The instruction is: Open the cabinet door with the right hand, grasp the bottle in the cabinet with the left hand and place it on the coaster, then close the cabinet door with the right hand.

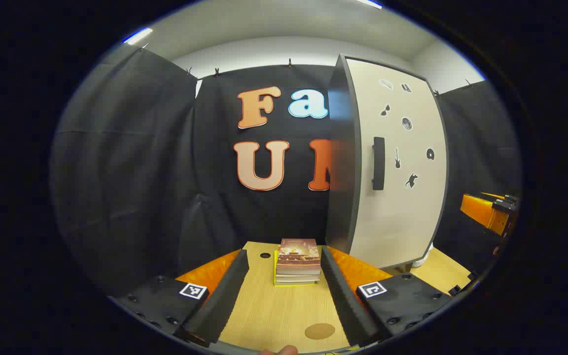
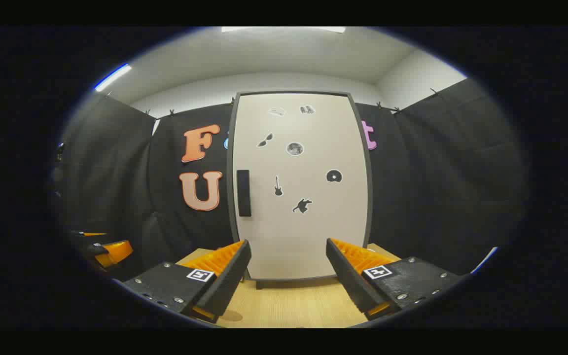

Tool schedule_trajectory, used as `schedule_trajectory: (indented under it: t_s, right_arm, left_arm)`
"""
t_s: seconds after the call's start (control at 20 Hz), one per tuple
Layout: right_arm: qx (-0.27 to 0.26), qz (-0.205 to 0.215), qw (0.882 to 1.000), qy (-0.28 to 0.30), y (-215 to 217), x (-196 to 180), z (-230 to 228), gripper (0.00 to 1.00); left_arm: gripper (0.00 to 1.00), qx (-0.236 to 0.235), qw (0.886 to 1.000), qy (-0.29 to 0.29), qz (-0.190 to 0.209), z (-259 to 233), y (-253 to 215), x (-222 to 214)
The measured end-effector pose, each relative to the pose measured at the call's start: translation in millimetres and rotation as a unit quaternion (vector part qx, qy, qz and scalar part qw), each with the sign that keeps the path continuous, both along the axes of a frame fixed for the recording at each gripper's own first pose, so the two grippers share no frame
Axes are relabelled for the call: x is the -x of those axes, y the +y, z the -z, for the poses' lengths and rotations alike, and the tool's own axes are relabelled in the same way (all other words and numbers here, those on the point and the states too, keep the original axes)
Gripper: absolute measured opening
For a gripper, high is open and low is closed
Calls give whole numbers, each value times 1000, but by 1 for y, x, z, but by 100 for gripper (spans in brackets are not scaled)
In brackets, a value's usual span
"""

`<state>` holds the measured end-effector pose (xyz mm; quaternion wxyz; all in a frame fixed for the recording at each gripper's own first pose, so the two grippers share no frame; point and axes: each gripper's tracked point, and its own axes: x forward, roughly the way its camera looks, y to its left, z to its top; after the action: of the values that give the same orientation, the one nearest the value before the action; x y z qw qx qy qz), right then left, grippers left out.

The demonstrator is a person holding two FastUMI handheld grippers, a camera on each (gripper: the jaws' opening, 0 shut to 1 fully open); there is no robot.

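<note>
The right gripper point(image 2: 288, 266) faces the cabinet point(image 2: 300, 187) straight on, its fingers point(image 2: 230, 276) spread wide apart and holding nothing. The cabinet door point(image 2: 313, 231) is closed; its dark vertical handle point(image 2: 243, 193) sits near the left edge, beside several small stickers point(image 2: 295, 148). The cabinet stands on the wooden desk point(image 2: 294, 305). The left gripper point(image 2: 109, 251) shows at far left.
</note>
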<state>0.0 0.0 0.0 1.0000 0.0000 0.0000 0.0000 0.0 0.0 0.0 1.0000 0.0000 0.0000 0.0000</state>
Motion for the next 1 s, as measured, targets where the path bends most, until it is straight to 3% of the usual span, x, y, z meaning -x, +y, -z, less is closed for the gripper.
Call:
schedule_trajectory:
  t_s: [1.0]
  right_arm:
    - [-6,8,1000,15,16,-2,5,94]
  left_arm:
    - [96,-10,1000,14,-21,7,36,-8]
